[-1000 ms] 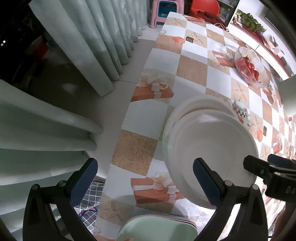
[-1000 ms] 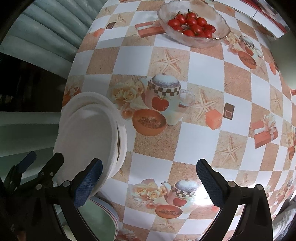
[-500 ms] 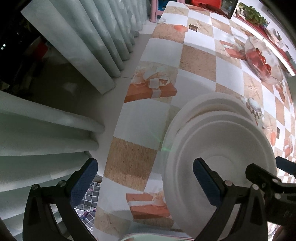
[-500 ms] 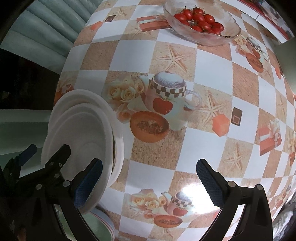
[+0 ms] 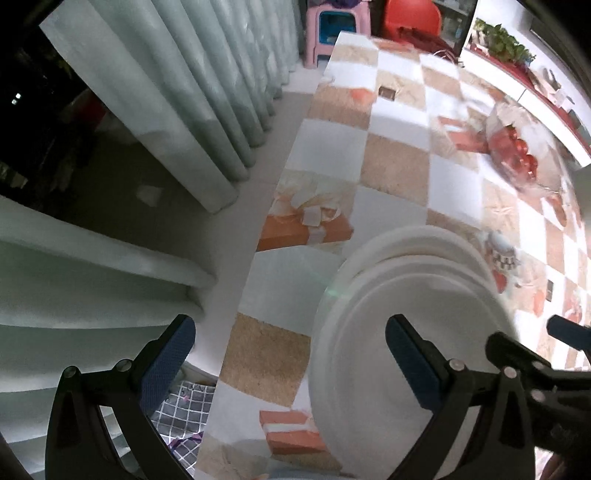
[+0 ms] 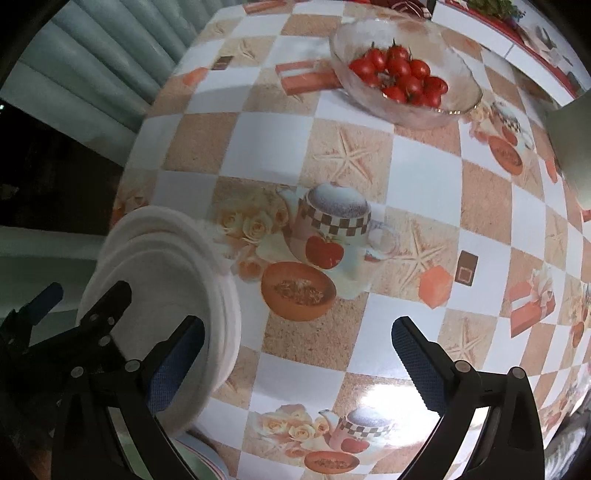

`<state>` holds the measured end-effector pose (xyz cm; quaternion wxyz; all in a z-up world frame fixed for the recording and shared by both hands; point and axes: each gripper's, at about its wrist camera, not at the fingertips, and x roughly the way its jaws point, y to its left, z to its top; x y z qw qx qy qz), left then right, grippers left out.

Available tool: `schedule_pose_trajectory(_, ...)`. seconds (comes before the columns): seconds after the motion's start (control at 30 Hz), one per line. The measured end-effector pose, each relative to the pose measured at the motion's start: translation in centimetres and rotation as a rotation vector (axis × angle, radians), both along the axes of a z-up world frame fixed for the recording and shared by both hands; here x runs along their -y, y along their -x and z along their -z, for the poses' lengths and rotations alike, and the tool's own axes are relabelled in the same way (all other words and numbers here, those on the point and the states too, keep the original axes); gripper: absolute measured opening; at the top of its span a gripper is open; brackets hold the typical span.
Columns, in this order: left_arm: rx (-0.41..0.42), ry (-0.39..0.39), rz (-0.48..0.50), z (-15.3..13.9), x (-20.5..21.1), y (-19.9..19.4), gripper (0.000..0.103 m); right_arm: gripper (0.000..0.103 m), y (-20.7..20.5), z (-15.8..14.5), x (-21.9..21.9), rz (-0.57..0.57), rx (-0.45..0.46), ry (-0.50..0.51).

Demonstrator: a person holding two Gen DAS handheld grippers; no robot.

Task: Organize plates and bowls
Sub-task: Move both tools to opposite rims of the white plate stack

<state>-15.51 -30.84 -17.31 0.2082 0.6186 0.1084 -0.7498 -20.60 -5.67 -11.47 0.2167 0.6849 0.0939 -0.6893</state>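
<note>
A stack of white plates (image 5: pixel 413 295) lies near the table's left edge on the checked tablecloth (image 5: pixel 391 166). My left gripper (image 5: pixel 288 332) hangs open above that edge: its right finger is over the top plate and its left finger is over the floor. In the right wrist view the same white plates (image 6: pixel 162 266) are at the lower left. My right gripper (image 6: pixel 297 326) is open, with its left finger over the stack's right rim and bare cloth between the fingers. A pale green bowl (image 6: pixel 205 456) with a striped rim peeks out at the bottom.
A glass bowl of tomatoes (image 6: pixel 402 81) stands at the far side of the table. Curtains (image 5: pixel 177 92) hang left of the table over the floor. A pink stool (image 5: pixel 328 29) and a red chair (image 5: pixel 417 14) stand beyond the far end. A grey box (image 6: pixel 574 147) is at the right.
Both grippers have moved forward over the table. The plate stack now sits lower and larger in both views, and the green bowl has slipped almost out of sight. Both grippers stay open.
</note>
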Motion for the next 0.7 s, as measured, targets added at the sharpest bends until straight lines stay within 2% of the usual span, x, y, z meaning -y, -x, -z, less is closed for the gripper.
schedule_pose_trajectory(0.17,0.008,-0.022,0.0,-0.7,0.5,-1.6,0.103,0.102,0.3,-0.5,-1.3,-0.001,0.016,0.017)
schedule_pose_trajectory(0.33,0.012,-0.003,0.016,-0.9,-0.6,-3.3,0.103,0.102,-1.7,-0.8,-1.9,-0.04,-0.002,0.013)
schedule_pose_trajectory(0.5,0.028,0.077,0.043,1.1,-2.1,-2.7,0.103,0.102,-1.9,1.1,-1.0,-0.025,0.005,-0.013)
schedule_pose_trajectory(0.7,0.043,0.047,0.026,1.9,-1.6,-1.2,0.103,0.102,-1.3,2.3,1.4,-0.032,-0.006,-0.031)
